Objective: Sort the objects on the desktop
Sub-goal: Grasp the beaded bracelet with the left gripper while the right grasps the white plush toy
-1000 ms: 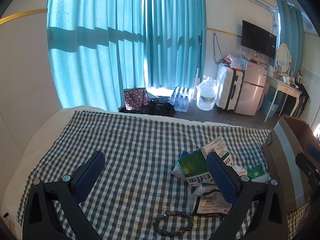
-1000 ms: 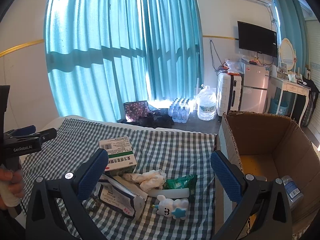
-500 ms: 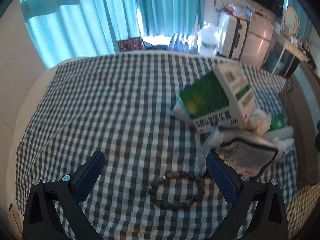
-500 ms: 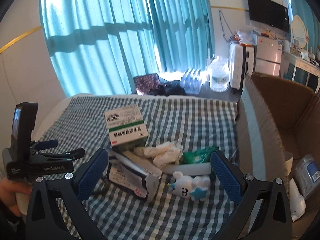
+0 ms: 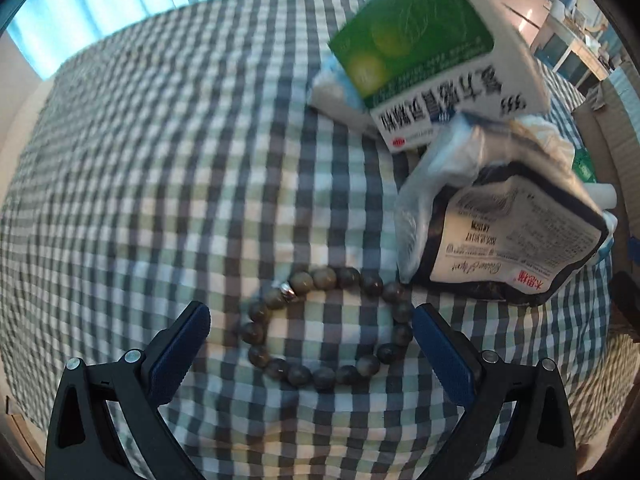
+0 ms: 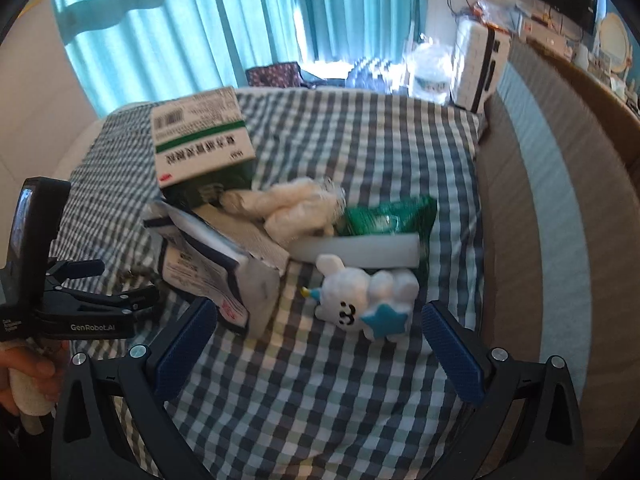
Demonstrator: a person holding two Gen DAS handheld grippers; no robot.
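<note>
Two claws, both w/ pads spread wide apart, nothing gripped. Left claw point(image 5: 310, 350) sits low over a checked cloth point(image 5: 160, 160) on the bench, its blue pads flanking a grey bead bracelet point(image 5: 326, 324); the loop lies flat between them, right pad just beside the beads, left pad a bit clear. Contact can't be told, view is blurred. Just beyond the bracelet, to the right, a white-and-dark printed pouch point(image 5: 508, 236) lies tilted, its near corner touching the beads. Farther back a green-and-white medicine box point(image 5: 432, 52) rests atop the pile, w/ a white packet point(image 5: 340, 96) under its left edge. Right claw point(image 6: 320, 338) hovers over the same cloth, pads either side of a white plush toy point(image 6: 366, 300) w/ a teal star, lying on its side just past the pad tips, not touched. Left of the toy is the pouch point(image 6: 208, 268); behind the toy a white tube point(image 6: 356, 248), then a green foil packet point(image 6: 388, 214) and crumpled white tissue point(image 6: 296, 208), all touching. The box point(image 6: 200, 140) sits at the far left of the pile. Cardboard box wall point(image 6: 552, 216) runs along the right edge of the cloth. Far back: teal curtains point(image 6: 180, 28), suitcase point(image 6: 480, 68).
</note>
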